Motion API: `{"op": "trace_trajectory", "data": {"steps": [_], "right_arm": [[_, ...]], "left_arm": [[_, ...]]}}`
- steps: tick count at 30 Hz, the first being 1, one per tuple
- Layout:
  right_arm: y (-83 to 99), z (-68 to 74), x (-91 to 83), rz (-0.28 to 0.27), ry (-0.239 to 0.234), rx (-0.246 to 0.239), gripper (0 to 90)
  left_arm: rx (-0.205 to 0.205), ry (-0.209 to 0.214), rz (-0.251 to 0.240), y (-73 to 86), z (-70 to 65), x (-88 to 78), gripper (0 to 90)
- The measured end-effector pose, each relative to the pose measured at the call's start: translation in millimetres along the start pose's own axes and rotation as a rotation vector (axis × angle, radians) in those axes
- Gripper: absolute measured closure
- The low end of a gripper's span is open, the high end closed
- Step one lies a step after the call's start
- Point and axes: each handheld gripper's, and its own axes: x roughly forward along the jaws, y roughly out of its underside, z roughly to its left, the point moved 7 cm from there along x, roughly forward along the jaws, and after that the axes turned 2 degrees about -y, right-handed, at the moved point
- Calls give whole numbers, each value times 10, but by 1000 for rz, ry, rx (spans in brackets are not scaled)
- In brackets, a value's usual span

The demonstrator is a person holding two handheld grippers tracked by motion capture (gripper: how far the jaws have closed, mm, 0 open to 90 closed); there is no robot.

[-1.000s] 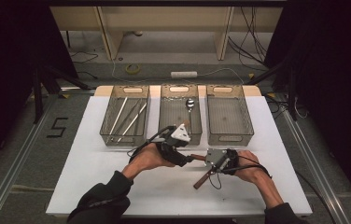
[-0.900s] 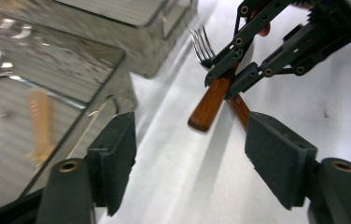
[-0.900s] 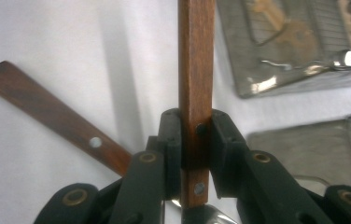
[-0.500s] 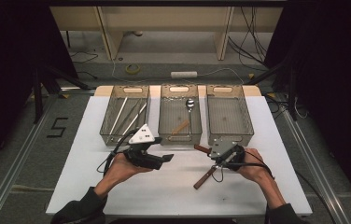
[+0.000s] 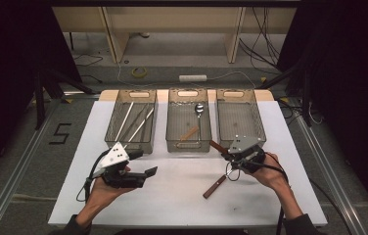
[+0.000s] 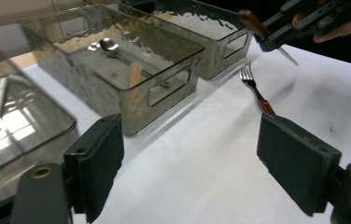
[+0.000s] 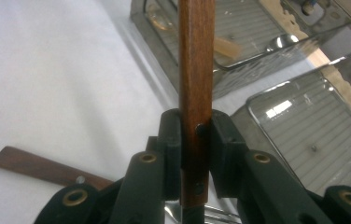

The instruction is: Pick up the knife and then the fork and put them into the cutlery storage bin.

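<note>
3 clear bins in a row at the back of the worktop (image 5: 182,196). Left bin (image 5: 132,122): several metal rods. Middle bin (image 5: 188,122): 1 spoon (image 5: 199,108), 1 wooden piece. Right bin (image 5: 240,120): contents unclear. 1 fork (image 5: 216,185) lies loose on the worktop. Right tongs (image 7: 196,154) pinch 1 wooden-handled knife (image 7: 196,70), lifted near the right bin. Left tongs (image 6: 190,158) spread, just been opening, nothing between.

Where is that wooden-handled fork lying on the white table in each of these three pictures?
High view: the fork lies right of centre, low in the picture.
Left gripper view: the fork is right of centre, tines pointing away.
Right gripper view: its wooden handle lies at lower left.
Shared landmark: the spoon in the middle tray.
</note>
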Motion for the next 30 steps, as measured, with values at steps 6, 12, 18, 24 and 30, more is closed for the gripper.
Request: {"op": "trace_trajectory", "data": {"steps": [6, 12, 18, 24, 30], "right_arm": [[-63, -97, -71, -25, -1, 89, 770], [-160, -271, -111, -59, 1, 168, 770], [-301, -461, -145, -86, 5, 235, 770], [-425, -621, -176, -108, 5, 284, 770], [-534, -778, -179, -109, 16, 322, 770]], "left_arm": [[-37, -5, -16, 76, -37, -114, 219], [-53, -19, -29, 118, -33, -195, 206], [-47, -34, -40, 124, -22, -233, 197], [-57, -35, -51, 131, -6, -254, 195], [-55, -49, -47, 147, 18, -254, 191]]}}
